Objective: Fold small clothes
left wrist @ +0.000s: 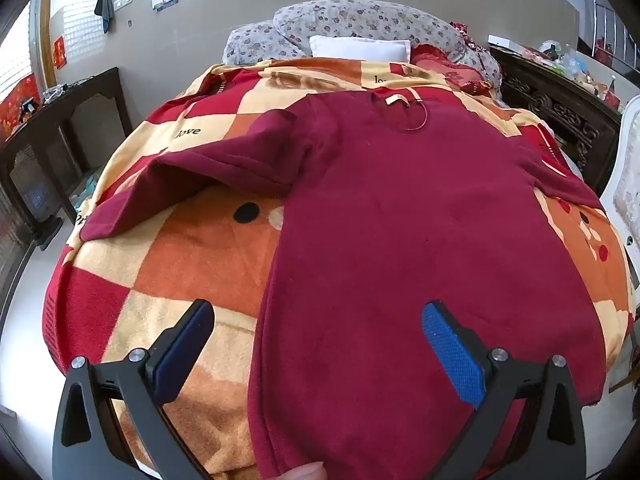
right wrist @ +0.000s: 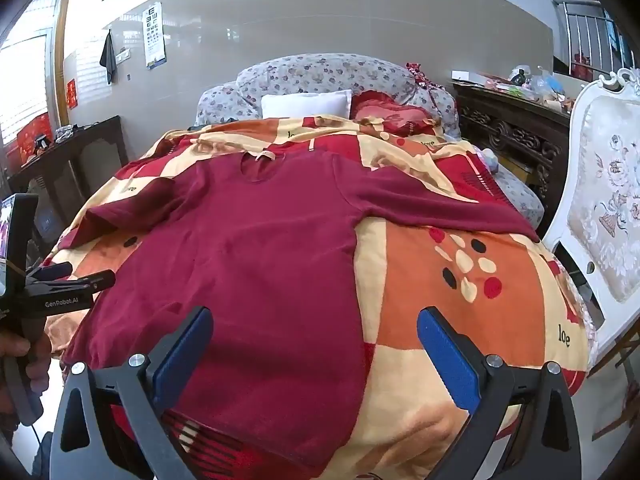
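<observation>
While both tools hang above the foot edge of the bed (left wrist: 120,264), I see the dark red shirt (left wrist: 400,240) spread flat on the checked blanket (right wrist: 460,280), its hem at the near edge and its neckline (right wrist: 258,166) toward the pillows (right wrist: 304,104). So its long axis runs from foot to head, with the sleeves thrown out to either side.

The left gripper (left wrist: 318,328) has its fingers (left wrist: 452,352) spread wide and holding nothing; the shirt's left hem edge lies below, between them. The right gripper (right wrist: 314,334) is equally wide and empty, straddling the shirt's right side edge.

Open blanket lies along both side edges of the bed, more on the right. A white chair (right wrist: 600,200) stands close by the right foot corner (tight there), and dark carved furniture (right wrist: 516,128) runs along the right side.

The right wrist view alone shows the left tool from the side, a hand (right wrist: 20,356) on its handle, and the right sleeve (right wrist: 440,204) in full length. The left wrist view alone shows the left sleeve (left wrist: 180,184) bent and lifted into a fold.
</observation>
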The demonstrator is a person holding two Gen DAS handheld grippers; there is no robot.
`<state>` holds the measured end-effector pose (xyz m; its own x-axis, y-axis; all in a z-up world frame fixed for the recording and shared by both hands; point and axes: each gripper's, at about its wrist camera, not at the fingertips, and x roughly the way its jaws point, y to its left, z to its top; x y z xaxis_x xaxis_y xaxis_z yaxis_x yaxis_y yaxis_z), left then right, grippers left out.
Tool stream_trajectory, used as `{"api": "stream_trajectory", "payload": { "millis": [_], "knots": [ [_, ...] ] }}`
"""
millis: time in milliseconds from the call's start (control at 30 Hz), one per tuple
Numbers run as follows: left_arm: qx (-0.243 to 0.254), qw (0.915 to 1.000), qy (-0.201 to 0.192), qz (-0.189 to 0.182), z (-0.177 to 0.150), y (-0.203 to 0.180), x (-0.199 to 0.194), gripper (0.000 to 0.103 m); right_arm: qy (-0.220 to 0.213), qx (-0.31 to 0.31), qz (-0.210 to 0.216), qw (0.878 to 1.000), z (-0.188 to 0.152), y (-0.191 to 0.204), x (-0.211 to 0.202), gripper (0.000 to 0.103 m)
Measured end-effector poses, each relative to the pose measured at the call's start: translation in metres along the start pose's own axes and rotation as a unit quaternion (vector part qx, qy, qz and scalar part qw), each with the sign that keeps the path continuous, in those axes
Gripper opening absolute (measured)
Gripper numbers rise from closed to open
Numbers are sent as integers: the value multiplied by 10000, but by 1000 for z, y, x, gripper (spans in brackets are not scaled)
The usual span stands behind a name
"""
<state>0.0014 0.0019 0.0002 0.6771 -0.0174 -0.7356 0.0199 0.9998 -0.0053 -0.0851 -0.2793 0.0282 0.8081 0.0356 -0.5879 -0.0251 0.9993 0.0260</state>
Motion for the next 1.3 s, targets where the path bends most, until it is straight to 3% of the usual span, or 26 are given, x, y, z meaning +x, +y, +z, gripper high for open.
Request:
{"api": "stream_trajectory", "payload": {
  "millis": [1300],
  "knots": [
    [67,9999,-97,24,-8,-9,9,103,130,-3,-30,9999,2,10,10,103]
  ]
}}
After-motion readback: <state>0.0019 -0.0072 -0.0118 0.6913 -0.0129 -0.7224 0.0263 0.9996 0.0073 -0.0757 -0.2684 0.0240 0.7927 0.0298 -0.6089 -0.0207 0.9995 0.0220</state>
